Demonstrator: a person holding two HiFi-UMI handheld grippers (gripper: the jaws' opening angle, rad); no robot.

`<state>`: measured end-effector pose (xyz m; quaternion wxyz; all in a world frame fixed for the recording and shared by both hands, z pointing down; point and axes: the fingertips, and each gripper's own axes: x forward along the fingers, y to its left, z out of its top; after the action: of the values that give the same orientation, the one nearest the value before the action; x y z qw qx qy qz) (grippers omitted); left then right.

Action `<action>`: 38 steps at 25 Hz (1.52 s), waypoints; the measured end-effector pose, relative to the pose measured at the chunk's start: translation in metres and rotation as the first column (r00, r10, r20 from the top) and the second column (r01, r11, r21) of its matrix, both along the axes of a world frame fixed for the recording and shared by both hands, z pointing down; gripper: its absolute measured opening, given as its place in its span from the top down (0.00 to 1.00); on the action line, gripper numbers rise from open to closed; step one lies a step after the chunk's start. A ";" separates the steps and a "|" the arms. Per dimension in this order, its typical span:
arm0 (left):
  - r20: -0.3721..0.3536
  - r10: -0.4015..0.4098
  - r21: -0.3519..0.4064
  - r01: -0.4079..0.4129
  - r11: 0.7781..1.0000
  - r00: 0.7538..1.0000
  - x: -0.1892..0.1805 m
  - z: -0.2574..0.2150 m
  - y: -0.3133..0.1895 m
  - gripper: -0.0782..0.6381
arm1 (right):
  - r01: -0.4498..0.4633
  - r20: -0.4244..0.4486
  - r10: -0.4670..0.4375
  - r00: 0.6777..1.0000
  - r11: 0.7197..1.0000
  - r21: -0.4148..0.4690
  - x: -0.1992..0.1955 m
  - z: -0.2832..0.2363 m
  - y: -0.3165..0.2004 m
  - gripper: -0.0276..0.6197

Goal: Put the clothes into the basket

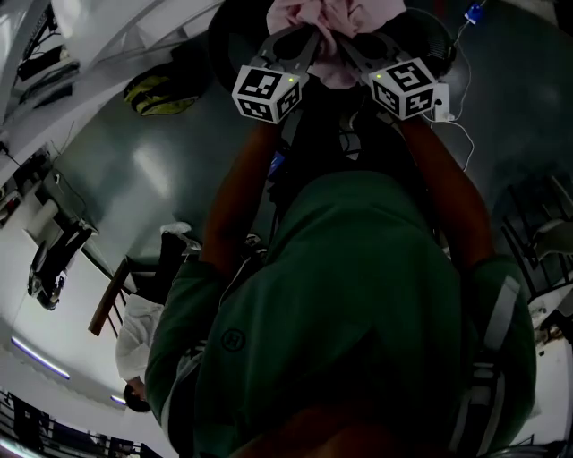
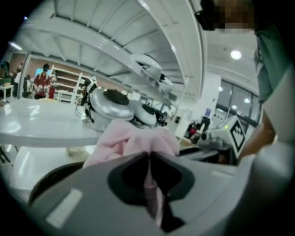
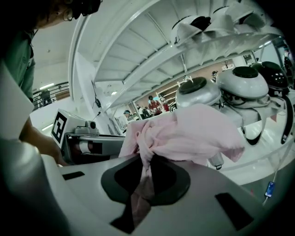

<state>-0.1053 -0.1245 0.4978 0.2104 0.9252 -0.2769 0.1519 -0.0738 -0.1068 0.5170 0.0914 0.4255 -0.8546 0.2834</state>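
One pink garment [image 1: 309,13] is held up in front of the person, bunched between two grippers. The left gripper [image 2: 148,161] has its jaws pinched narrow on one fold. The right gripper [image 3: 145,163] clamps another fold, and cloth spills beyond both sets of tips.

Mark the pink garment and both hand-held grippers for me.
pink garment [image 3: 203,131]: right gripper view, bunched middle.
left hand-held gripper [image 2: 148,156]: left gripper view, between its jaw tips.
right hand-held gripper [image 3: 145,159]: right gripper view, between its jaw tips.
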 end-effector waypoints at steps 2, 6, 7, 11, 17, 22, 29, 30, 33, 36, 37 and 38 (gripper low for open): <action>-0.005 0.028 0.018 -0.028 0.999 1.000 0.015 -0.014 0.002 0.86 | -0.023 0.004 0.023 1.000 1.000 0.020 0.014 -0.014 0.002 0.91; -0.017 0.084 0.054 -0.083 0.995 0.996 0.050 -0.038 0.013 0.86 | -0.080 0.012 0.079 0.997 0.995 0.058 0.048 -0.036 0.015 0.91; -0.020 0.100 0.063 -0.099 0.993 0.995 0.061 -0.044 0.017 0.86 | -0.099 0.014 0.098 0.995 0.993 0.068 0.058 -0.041 0.019 0.91; -0.031 0.173 0.091 -0.169 0.981 0.984 0.103 -0.061 0.030 0.86 | -0.185 0.023 0.184 0.983 0.978 0.096 0.099 -0.057 0.034 0.91; -0.045 0.269 0.115 -0.263 0.958 0.962 0.171 -0.079 0.051 0.86 | -0.300 0.027 0.299 0.954 0.946 0.119 0.167 -0.071 0.058 0.91; -0.047 0.342 0.112 -0.336 0.935 0.938 0.223 -0.079 0.068 0.86 | -0.381 0.023 0.381 0.924 0.917 0.117 0.217 -0.072 0.076 0.91; -0.032 0.425 0.086 -0.422 0.903 0.904 0.286 -0.070 0.092 0.86 | -0.475 0.015 0.476 0.880 0.876 0.088 0.278 -0.063 0.104 0.91; -0.028 0.434 0.081 -0.431 0.899 0.901 0.293 -0.066 0.095 0.86 | -0.486 0.014 0.487 0.874 0.870 0.081 0.285 -0.060 0.107 0.91; -0.017 0.452 0.062 -0.451 0.891 0.892 0.311 -0.056 0.099 0.86 | -0.516 0.011 0.516 0.856 0.855 0.055 0.305 -0.049 0.113 0.91; -0.008 0.464 0.042 -0.463 0.885 0.886 0.328 -0.048 0.100 0.86 | -0.540 0.009 0.540 0.841 0.841 0.033 0.323 -0.039 0.117 0.91; -0.004 0.467 0.036 -0.467 0.884 0.884 0.333 -0.045 0.101 0.86 | -0.547 0.008 0.547 0.837 0.837 0.027 0.328 -0.036 0.118 0.91; 0.000 0.470 0.030 -0.470 0.882 0.883 0.338 -0.041 0.101 0.86 | -0.553 0.009 0.553 0.833 0.833 0.020 0.333 -0.033 0.119 0.91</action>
<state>0.2323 -0.0234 0.4564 0.1548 0.9682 -0.0461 0.1909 0.2591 0.0118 0.4840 0.0000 0.6549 -0.6983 0.2889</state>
